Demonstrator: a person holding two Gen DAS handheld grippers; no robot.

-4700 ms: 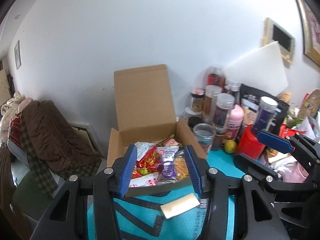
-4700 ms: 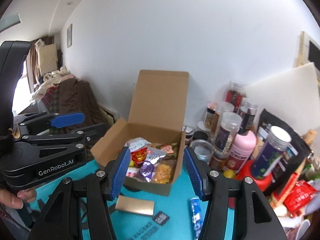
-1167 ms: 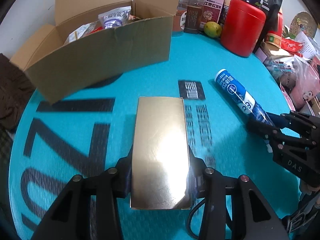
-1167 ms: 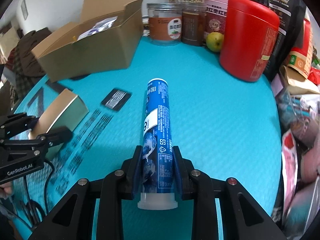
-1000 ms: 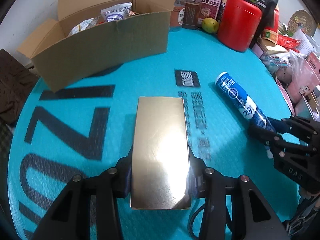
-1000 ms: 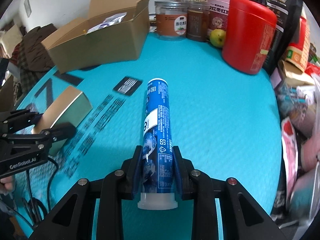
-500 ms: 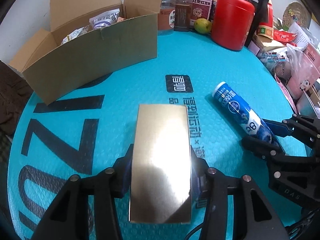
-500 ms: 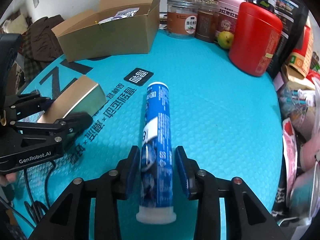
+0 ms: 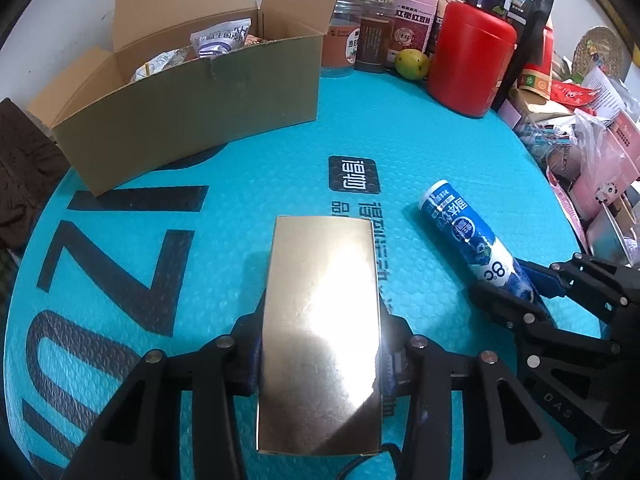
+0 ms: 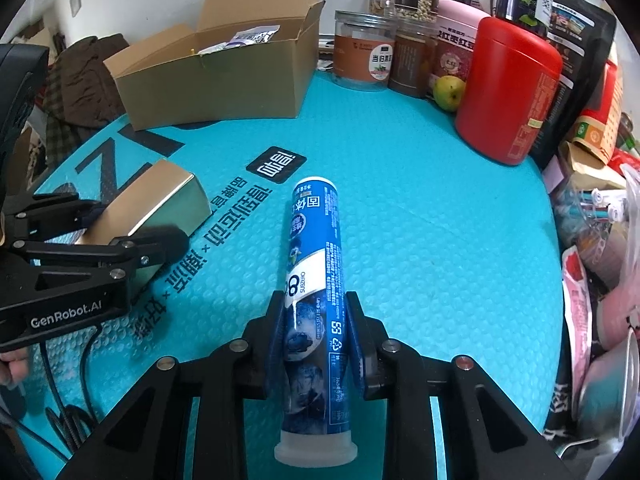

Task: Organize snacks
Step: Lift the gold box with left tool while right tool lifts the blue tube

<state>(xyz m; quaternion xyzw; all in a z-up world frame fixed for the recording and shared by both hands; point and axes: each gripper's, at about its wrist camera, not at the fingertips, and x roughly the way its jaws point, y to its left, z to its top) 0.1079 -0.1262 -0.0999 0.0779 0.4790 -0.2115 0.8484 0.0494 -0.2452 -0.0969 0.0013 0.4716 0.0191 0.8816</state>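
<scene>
Both grippers I hold are closed on something. My left gripper has its jaws closing against the long sides of a gold box, which points away from me over the near part of the teal mat. My right gripper is clamped as tight as it goes on a blue tube, gripping it near its white capped end, with the other end aimed across the mat. In the right wrist view the left gripper sits off to the left with the gold box between its fingers, and the edge of my hand shows below it.

Just past the box and the tube, a black logo patch is printed near the middle of the mat. Beyond that, toward the far left edge, the open cardboard box stands with its lid up and snack packets inside. Along the far edge to the right of it are jars, a green fruit and a red canister, with dark pouches behind. Bags and packets crowd the mat's right edge.
</scene>
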